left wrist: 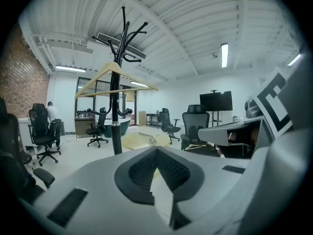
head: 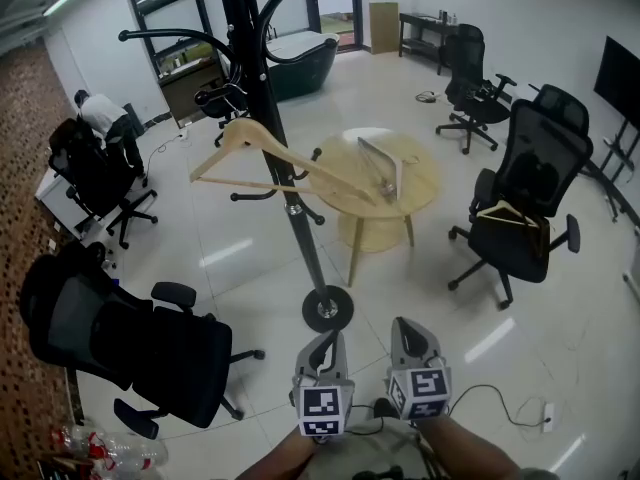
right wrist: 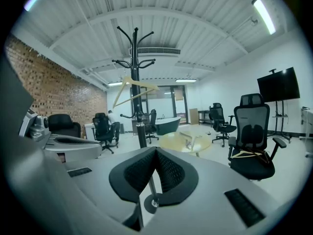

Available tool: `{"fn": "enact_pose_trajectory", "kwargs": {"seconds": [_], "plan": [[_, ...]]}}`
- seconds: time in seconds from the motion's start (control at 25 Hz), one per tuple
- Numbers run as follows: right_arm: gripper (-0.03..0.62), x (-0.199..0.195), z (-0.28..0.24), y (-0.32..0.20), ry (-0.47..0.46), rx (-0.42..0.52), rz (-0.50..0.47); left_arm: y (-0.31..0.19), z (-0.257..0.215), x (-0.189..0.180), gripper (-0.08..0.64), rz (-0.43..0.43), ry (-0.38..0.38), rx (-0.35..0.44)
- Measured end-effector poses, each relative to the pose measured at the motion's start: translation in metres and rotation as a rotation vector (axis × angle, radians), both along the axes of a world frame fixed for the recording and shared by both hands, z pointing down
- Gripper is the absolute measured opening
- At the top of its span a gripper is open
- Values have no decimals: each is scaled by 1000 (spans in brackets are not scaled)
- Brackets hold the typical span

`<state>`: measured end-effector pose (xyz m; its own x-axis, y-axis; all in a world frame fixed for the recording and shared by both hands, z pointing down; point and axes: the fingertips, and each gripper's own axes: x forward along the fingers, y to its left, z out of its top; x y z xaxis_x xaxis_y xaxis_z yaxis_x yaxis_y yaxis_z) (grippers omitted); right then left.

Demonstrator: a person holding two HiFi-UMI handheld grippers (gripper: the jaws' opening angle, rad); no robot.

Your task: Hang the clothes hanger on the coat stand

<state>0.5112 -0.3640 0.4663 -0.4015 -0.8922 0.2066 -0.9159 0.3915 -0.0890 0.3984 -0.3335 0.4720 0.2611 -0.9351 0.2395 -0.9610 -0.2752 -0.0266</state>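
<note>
A clothes hanger (head: pixel 245 133) already hangs on the coat stand (head: pixel 304 243), so that part looks done. The left gripper (head: pixel 323 348) and right gripper (head: pixel 408 338), low near its base, both have jaws together and hold nothing. The floor there is open, hemmed by the round bench (head: pixel 425 178) and, at right, a chair (head: pixel 535 158) bearing a second hanger (head: pixel 507 213), perhaps still to hang.

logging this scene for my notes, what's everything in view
black metal coat stand: one, black, mid-floor
light wooden clothes hanger: one, tan, hanging on stand
second wooden hanger: one, tan, on right chair's seat
round wooden table: one, pale, behind stand
wheeled office chairs: at least five, black, around room
oval bathtub: one, dark, far back
person: one, back left
left gripper: one, grey, fingers shut, empty
right gripper: one, grey, fingers shut, empty
</note>
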Motion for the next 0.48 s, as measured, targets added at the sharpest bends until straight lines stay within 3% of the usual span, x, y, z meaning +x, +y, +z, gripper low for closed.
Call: {"fn": "enact_pose_trajectory", "kwargs": {"seconds": [0.2,0.48], "plan": [[0,-3,-1,2,-8,34,-15,-3,8,3,12,18,-9,-12],[0,-10,8,5,10,-27,-36,-8,17,0,12,19,-2,-17]]}}
